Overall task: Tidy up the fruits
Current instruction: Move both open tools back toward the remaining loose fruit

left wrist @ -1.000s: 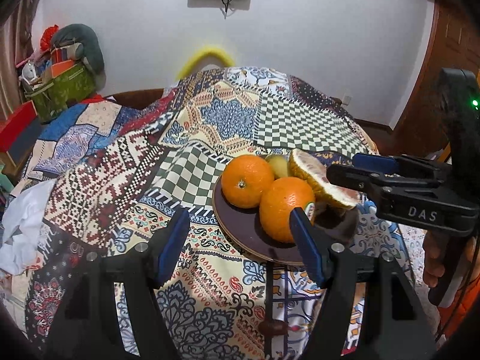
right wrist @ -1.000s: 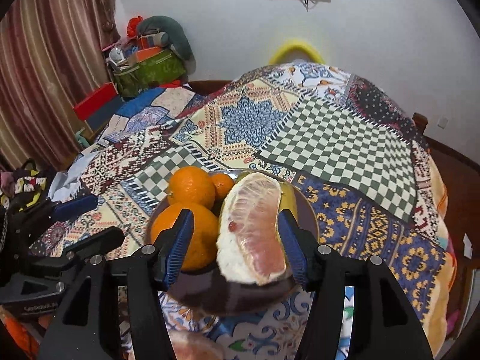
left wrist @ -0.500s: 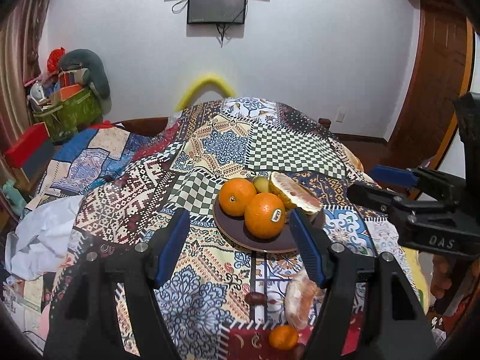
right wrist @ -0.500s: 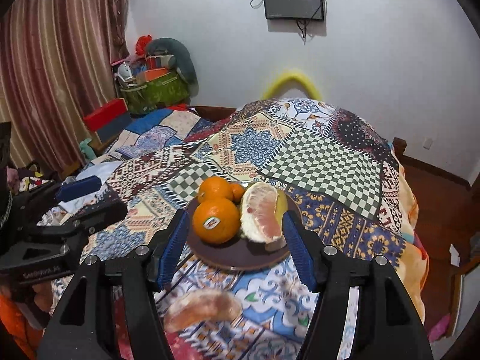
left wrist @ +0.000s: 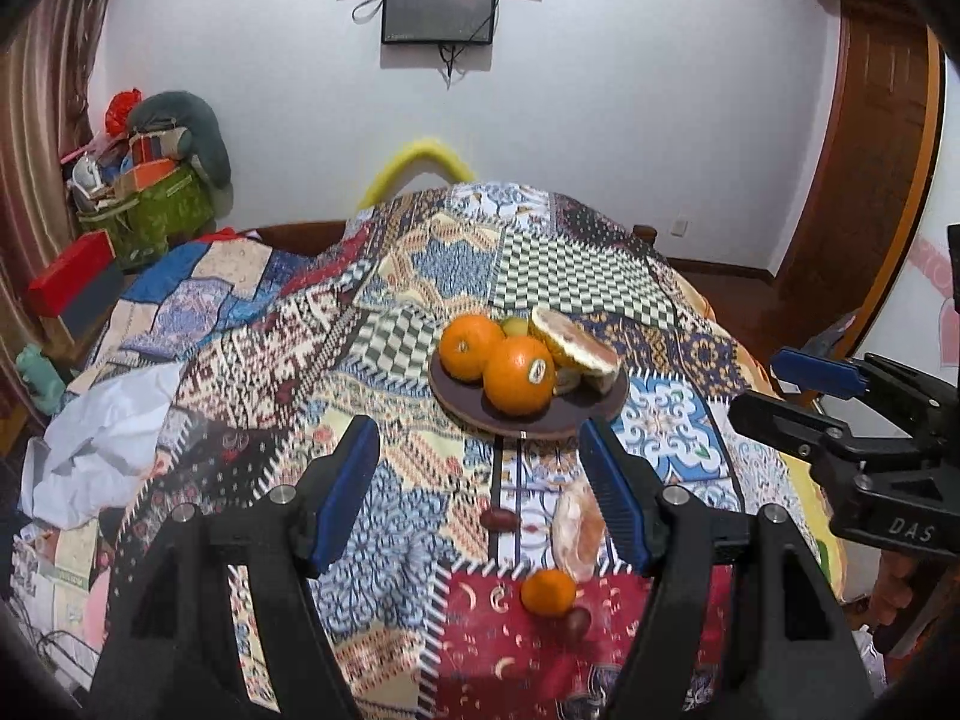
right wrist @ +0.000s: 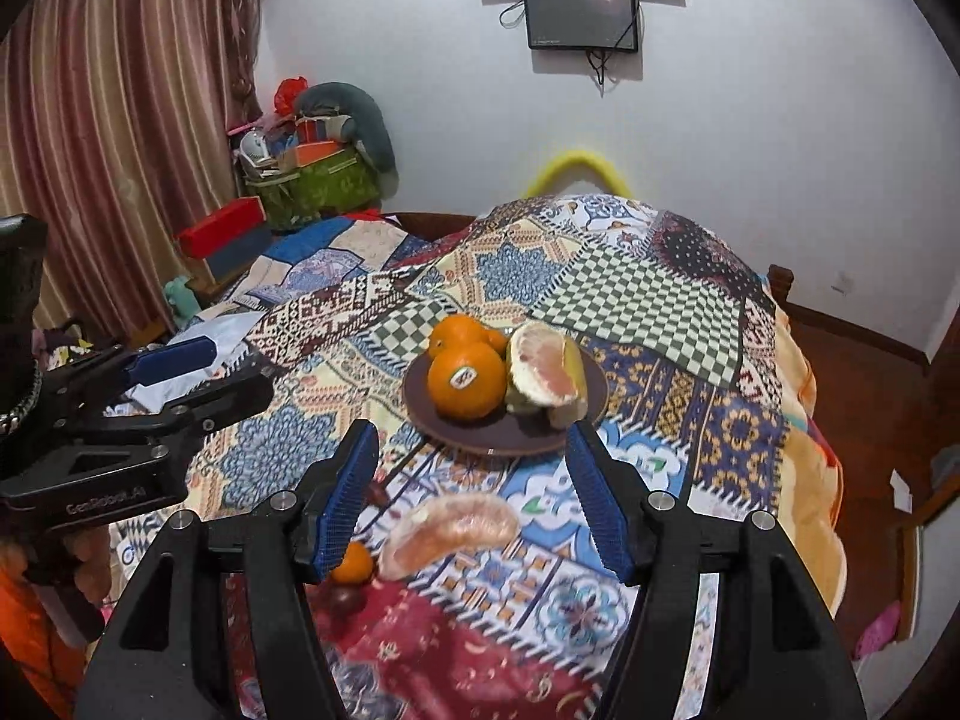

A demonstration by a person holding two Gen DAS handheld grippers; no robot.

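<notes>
A dark brown plate (left wrist: 528, 420) (right wrist: 510, 438) on the patchwork cloth holds two large oranges (left wrist: 519, 375) (right wrist: 467, 381), a small fruit behind them and a pomelo wedge (left wrist: 576, 345) (right wrist: 549, 369). A peeled pomelo segment (left wrist: 577, 525) (right wrist: 450, 534), a small orange (left wrist: 547, 593) (right wrist: 353, 563) and dark small fruits (left wrist: 501, 519) lie on the cloth nearer me. My left gripper (left wrist: 480, 498) is open and empty, below the plate. My right gripper (right wrist: 471, 498) is open and empty, above the loose segment.
The patchwork cloth (left wrist: 420, 276) covers a round table. White cloth (left wrist: 102, 444) lies at the left. Boxes and a green bag (left wrist: 150, 210) stand by the wall. A wooden door (left wrist: 870, 192) is at the right.
Both grippers have pulled back and up from the plate. The right gripper let go of the pomelo wedge, which now rests on the plate. More fruit near the table's front edge has come into view.
</notes>
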